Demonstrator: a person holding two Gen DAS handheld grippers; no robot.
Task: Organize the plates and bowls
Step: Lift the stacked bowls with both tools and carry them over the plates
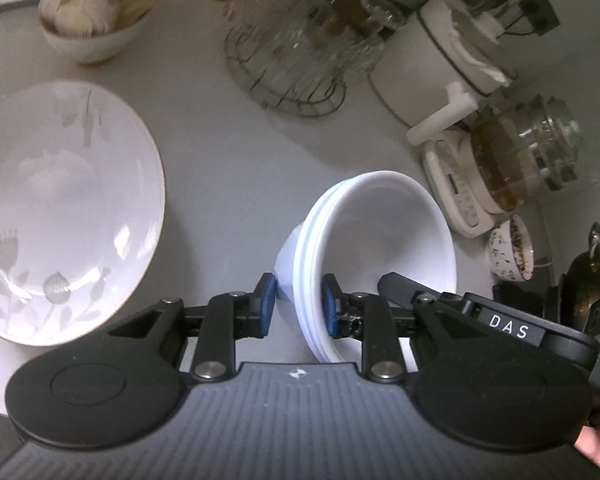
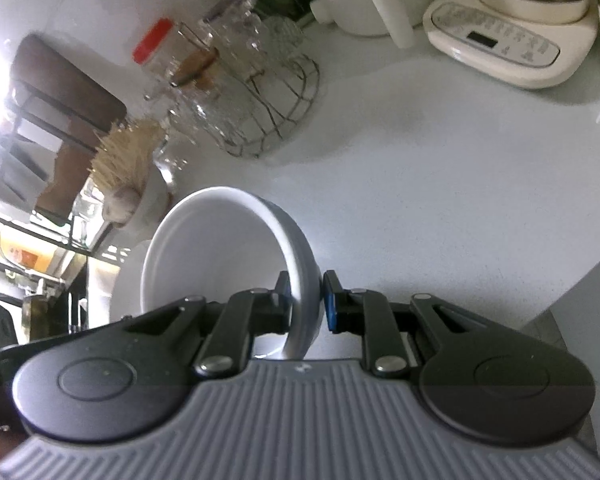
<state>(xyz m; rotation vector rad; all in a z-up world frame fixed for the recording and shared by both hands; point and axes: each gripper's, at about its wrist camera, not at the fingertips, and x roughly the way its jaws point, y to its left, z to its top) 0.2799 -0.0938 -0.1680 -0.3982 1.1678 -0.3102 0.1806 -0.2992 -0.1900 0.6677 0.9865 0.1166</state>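
Observation:
In the left wrist view my left gripper is shut on the near rim of a stack of white bowls, held tilted above the grey counter. A large white plate with a grey flower pattern lies on the counter to the left. The right gripper's black body shows at the stack's right side. In the right wrist view my right gripper is shut on the rim of the white bowl, one blue pad inside, one outside.
A wire basket of glassware, a small bowl holding garlic, a white appliance, a glass kettle on a cream base and a patterned cup crowd the back and right. The counter edge lies right.

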